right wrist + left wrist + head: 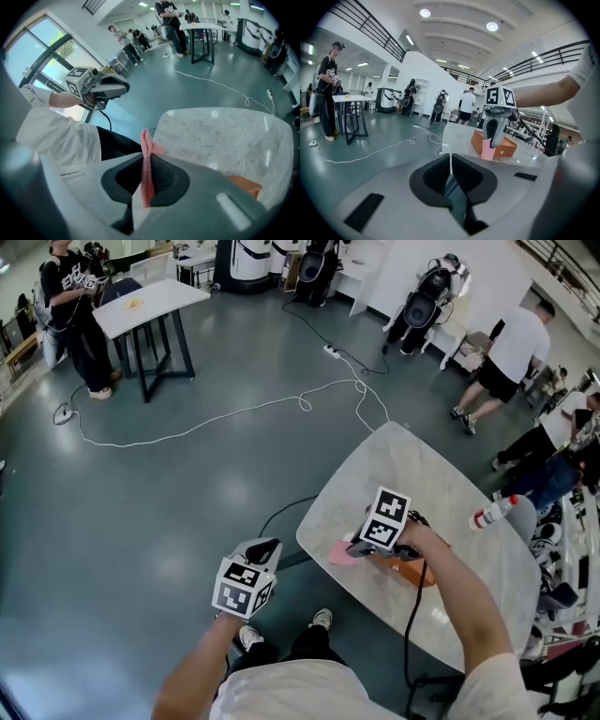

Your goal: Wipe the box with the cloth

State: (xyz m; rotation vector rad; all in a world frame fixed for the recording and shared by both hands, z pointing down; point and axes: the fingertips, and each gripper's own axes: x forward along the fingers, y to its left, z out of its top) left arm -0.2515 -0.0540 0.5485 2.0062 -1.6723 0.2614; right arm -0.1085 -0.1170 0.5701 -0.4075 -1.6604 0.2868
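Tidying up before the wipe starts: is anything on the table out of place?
Yes: a bottle lies on its side at the table's edge on the person's right, where it might roll off. The box sits flat, and the cloth is clamped in the right tongs.

In the head view the box (419, 575) lies mostly under the right gripper (356, 547) and the person's forearm (459, 592), so only an orange strip shows. The cloth (339, 554) shows as a pink corner, with the rest beneath the marker cube (386, 517). In the right gripper view the gripper's body covers the worktop's (220, 136) near edge and all but one corner of the box. The label on the bottle (492, 512) by the worktop's right edge is too small to read.
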